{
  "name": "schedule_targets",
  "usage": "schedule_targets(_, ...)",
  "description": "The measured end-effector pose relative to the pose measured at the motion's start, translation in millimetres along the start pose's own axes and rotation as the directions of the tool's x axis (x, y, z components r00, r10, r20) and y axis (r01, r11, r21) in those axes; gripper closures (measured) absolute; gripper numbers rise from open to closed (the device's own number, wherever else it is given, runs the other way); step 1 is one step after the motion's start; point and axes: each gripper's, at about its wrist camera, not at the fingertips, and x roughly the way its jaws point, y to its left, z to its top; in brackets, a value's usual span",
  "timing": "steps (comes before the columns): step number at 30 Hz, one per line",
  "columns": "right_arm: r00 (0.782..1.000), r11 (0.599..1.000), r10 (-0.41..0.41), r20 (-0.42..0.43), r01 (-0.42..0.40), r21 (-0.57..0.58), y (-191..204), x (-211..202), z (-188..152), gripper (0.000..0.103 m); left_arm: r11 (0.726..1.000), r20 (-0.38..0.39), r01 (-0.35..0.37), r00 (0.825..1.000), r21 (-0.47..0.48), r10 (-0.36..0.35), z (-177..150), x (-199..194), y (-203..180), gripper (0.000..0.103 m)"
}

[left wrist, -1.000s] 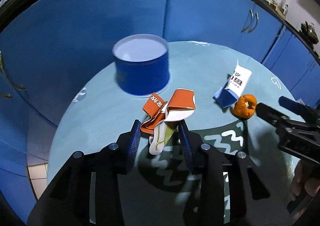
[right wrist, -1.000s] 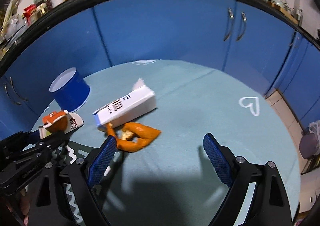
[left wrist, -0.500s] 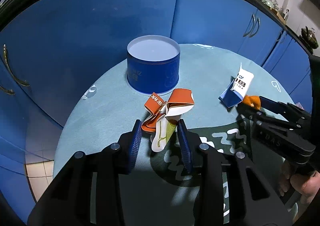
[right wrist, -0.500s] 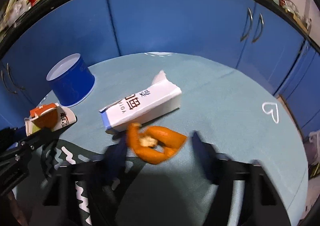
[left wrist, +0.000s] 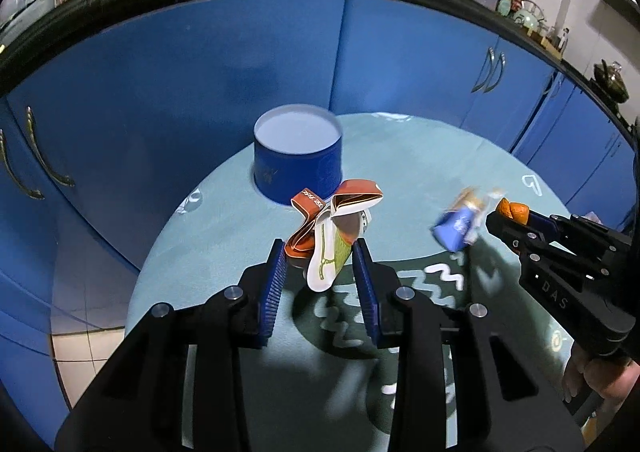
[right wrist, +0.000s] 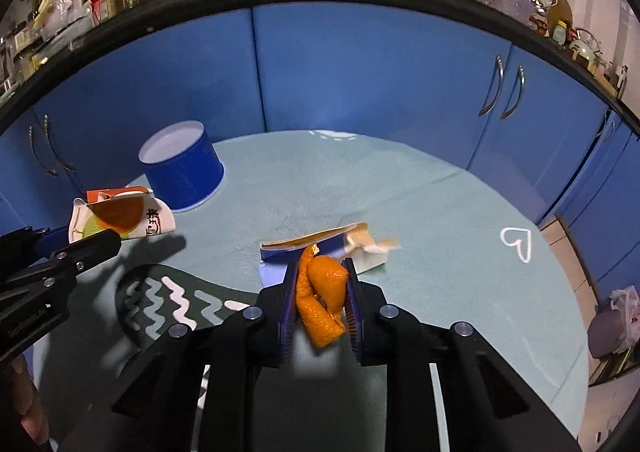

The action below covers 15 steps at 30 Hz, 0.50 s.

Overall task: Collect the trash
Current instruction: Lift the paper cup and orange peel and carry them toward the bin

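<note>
Orange peel [right wrist: 322, 298] sits clamped in the right gripper [right wrist: 320, 308], whose jaws have just closed on it and lifted it off the tabletop [right wrist: 420, 204]. Left gripper [left wrist: 320, 272] jaws pinch a crumpled wrapper [left wrist: 332, 236]. Blue bin [left wrist: 298, 156] waits beyond; a carton [right wrist: 324, 246] remains.

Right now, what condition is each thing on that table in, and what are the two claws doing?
Left gripper: shut on the crushed paper cup, lifted off the table.
Right gripper: jaws just closed, shut on the orange peel.
Blue tub: upright, open-topped, nothing visible inside.
Milk carton: lying on its side, blurred.
Tablecloth: spread flat.
</note>
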Motion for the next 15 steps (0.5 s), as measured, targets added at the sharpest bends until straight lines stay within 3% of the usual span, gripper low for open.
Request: schedule_targets(15,0.996,0.999,-0.017,0.083,0.013,0.047,-25.7,-66.5,-9.2,0.083,0.997,0.066,0.038,0.997,0.066,-0.042,3.1,-43.1,-50.3,0.068)
